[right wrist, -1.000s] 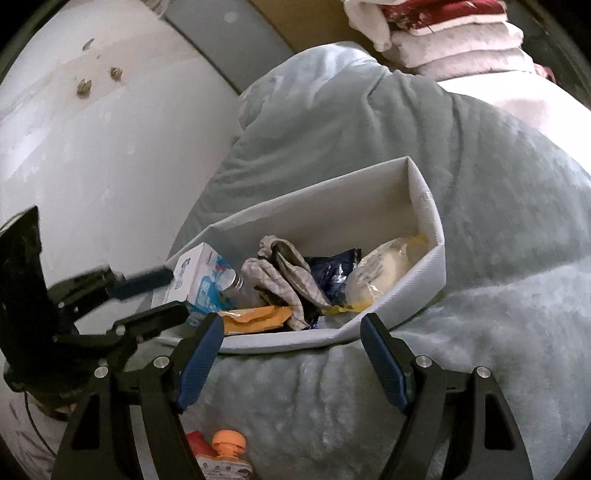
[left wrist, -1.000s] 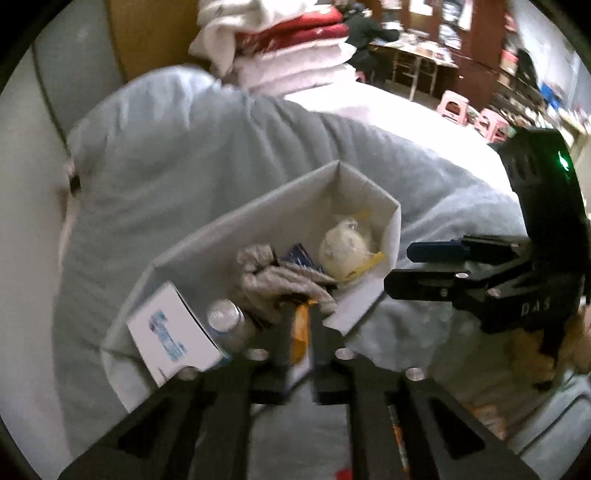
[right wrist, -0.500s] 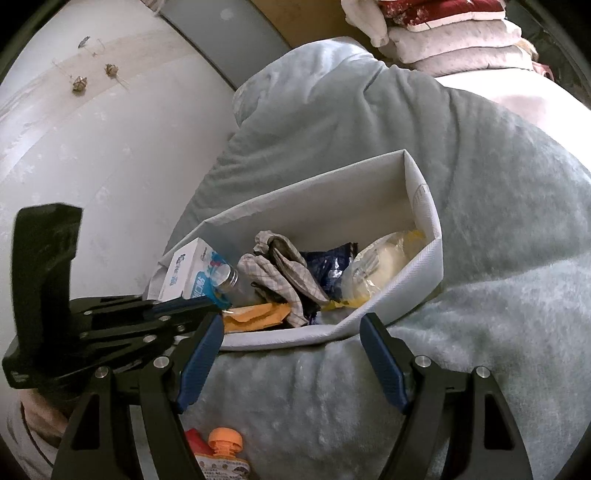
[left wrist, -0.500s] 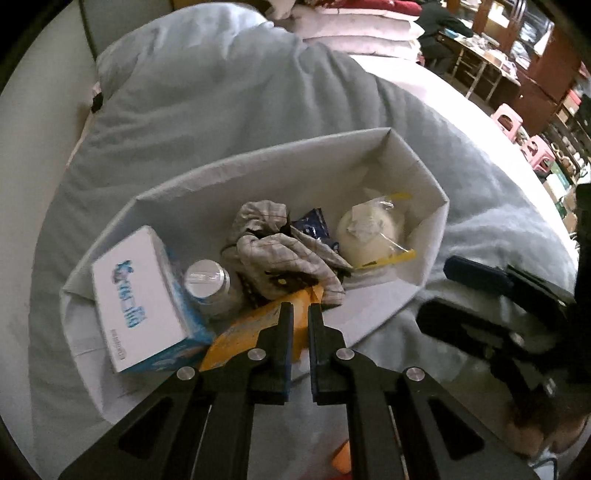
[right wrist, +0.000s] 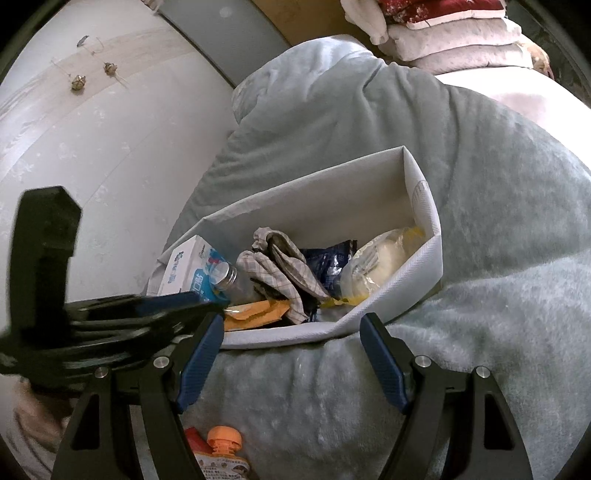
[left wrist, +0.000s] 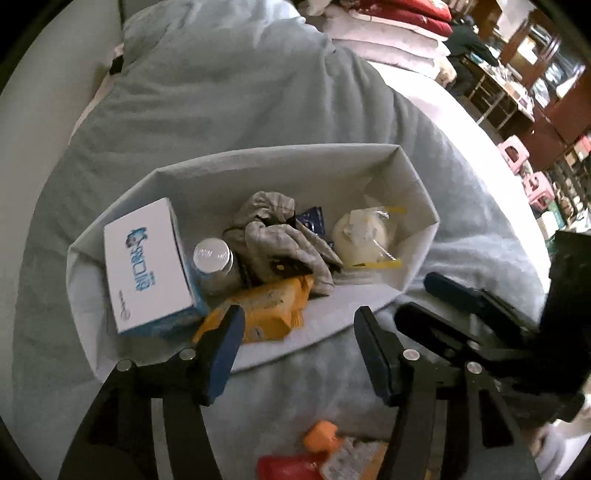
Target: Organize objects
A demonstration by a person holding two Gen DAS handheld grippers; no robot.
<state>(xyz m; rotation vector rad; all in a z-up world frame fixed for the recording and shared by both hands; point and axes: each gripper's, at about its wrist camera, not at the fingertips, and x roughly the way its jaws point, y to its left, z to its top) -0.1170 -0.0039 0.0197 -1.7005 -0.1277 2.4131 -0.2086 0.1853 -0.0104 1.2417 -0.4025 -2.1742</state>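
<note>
A white fabric storage box [left wrist: 266,162] [right wrist: 424,254] sits on a grey-blue blanket. Inside lie a white and blue carton [left wrist: 142,264] [right wrist: 184,273], a silver-capped bottle [left wrist: 212,256], a checked cloth [left wrist: 280,240] [right wrist: 273,269], a dark blue packet [right wrist: 328,262], a bagged pale bun [left wrist: 364,236] [right wrist: 376,262] and an orange packet [left wrist: 266,312] [right wrist: 255,314]. My left gripper [left wrist: 297,339] is open and empty just above the box's near edge, over the orange packet. My right gripper [right wrist: 291,347] is open and empty beside the box.
A pouch with an orange cap [right wrist: 221,454] [left wrist: 321,450] lies on the blanket near me. Folded bedding [right wrist: 450,33] is stacked at the far end. A pale wall [right wrist: 92,129] is at the left. Shelves and pink stools [left wrist: 517,147] stand at the far right.
My left gripper was shut on the orange packet over the box; it has opened and the packet now lies in the box. The right gripper has stayed open in place.
</note>
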